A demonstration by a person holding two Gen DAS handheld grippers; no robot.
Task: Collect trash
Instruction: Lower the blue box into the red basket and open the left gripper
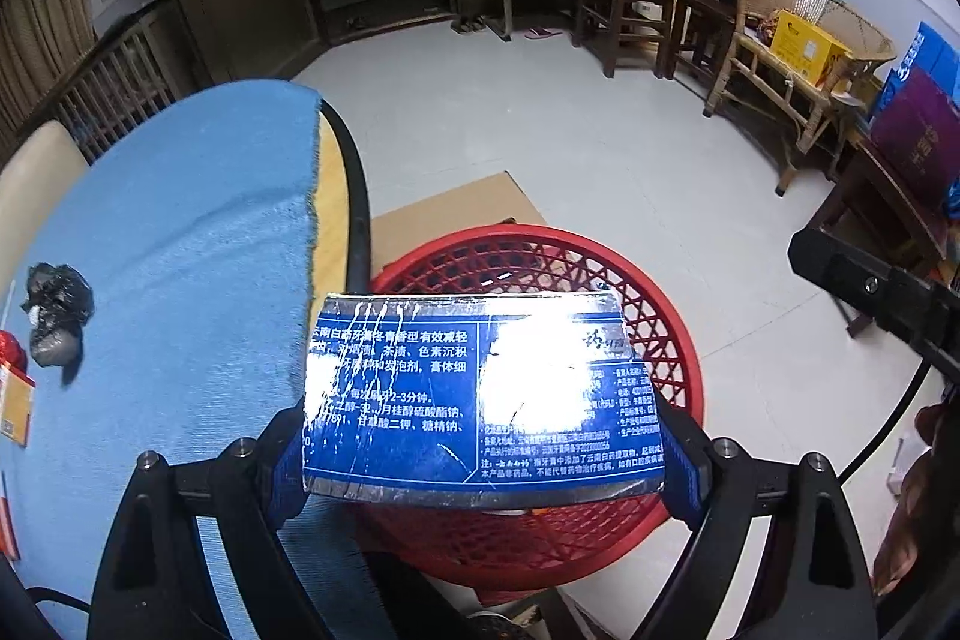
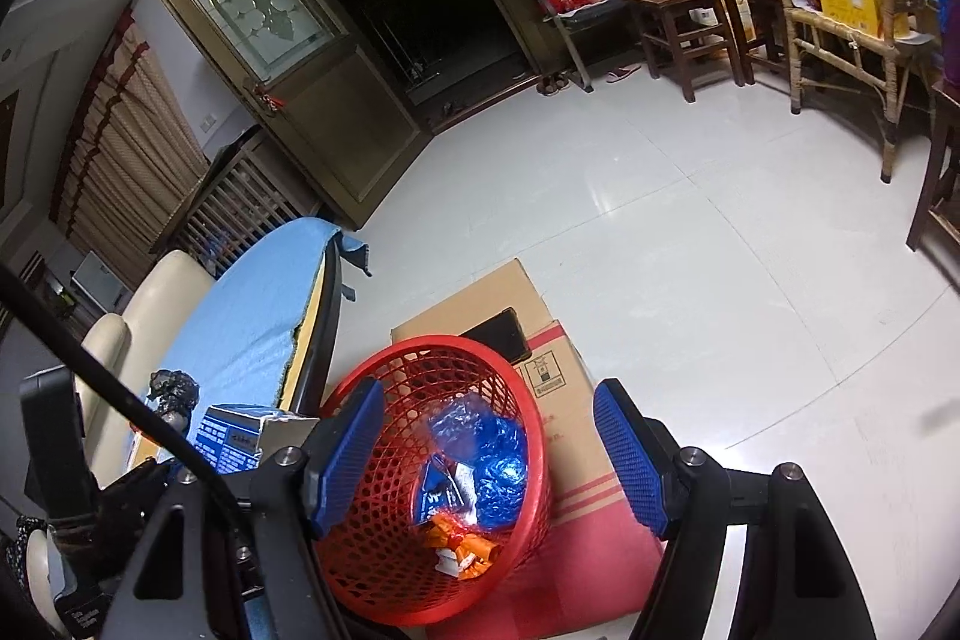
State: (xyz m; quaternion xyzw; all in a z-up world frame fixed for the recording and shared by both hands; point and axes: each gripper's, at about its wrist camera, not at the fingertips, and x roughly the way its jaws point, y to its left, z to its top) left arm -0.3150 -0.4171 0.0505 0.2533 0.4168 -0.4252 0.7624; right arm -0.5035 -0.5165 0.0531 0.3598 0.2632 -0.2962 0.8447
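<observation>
Left claw: clamped across the ends of a blue toothpaste box, one blue pad on each short end; the box lies crosswise between the fingers.
Box position: held in the air over the near part of the red mesh basket, just past the table's edge; not yet let go.
Right claw: jaws apart with nothing between them, hanging above the same basket and looking into it.
Basket contents: crumpled blue plastic, a small blue packet and orange wrappers already lie at the bottom.
Basket footing: it stands on flattened cardboard on the floor, right beside the table.
Left on the table: a crumpled black bag on the blue cloth, plus a yellow box and something red at the picture's left edge, both cut off.
Progress: I judge it partway: several pieces binned, one box about to drop, at least the black bag yet to fetch.
Hand pose: the left tool tilts steeply down toward the basket; the right one slopes down more gently, to the left tool's right.
Person: only a hand and dark sleeve show at the frame edges.
</observation>
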